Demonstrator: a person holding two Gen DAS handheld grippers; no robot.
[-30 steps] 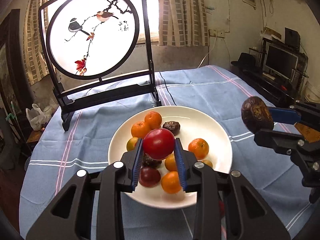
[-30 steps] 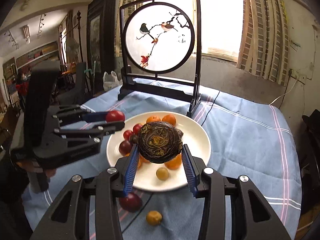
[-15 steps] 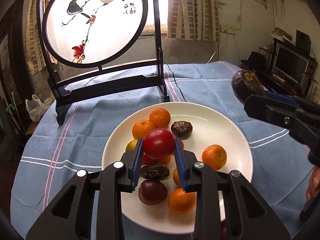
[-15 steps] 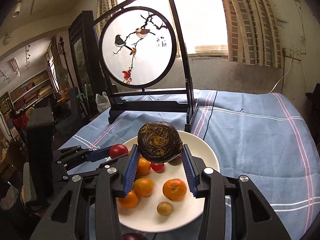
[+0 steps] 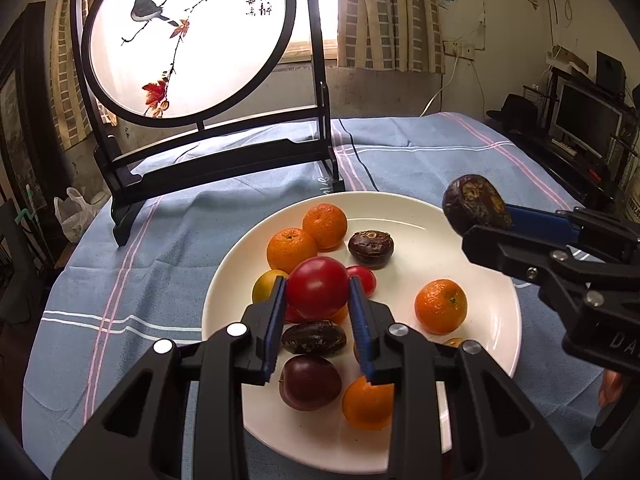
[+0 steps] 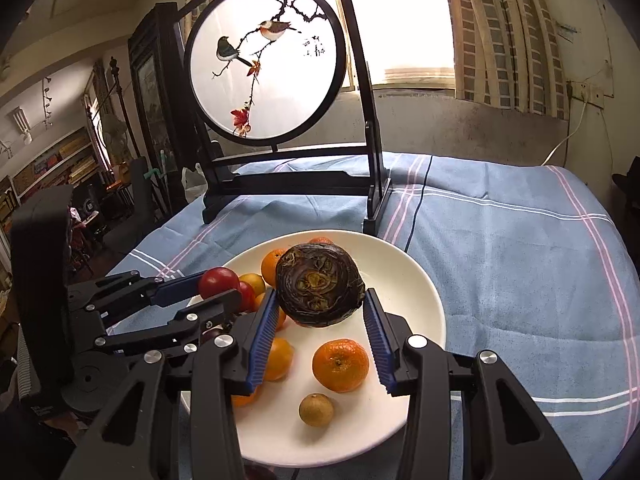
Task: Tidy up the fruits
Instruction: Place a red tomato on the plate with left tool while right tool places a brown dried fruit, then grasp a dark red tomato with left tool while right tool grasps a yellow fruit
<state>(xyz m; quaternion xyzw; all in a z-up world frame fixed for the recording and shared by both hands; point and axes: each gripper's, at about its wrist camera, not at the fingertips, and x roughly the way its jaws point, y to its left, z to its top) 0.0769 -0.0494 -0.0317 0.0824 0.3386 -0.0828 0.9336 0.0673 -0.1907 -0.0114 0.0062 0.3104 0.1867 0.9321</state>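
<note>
While the left claw (image 5: pixel 318 312) clamps a red tomato (image 5: pixel 317 288) and the right claw (image 6: pixel 320 312) a dark wrinkled fruit (image 6: pixel 319 285), both hang over the white plate (image 5: pixel 448 216). Dropped, either could bounce off crowded mandarins (image 5: pixel 441 306) onto the blue-clothed bench (image 5: pixel 168 240). The painted screen (image 5: pixel 188 40) stands well behind.

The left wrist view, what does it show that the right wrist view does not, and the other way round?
Only the left wrist view shows the monitor at the far right and the dark plum on the plate. Only the right wrist view shows the bookshelves at the far left and the small yellowish fruit. Both show the white plate, the bird screen, the red tomato and the dark wrinkled fruit.
</note>
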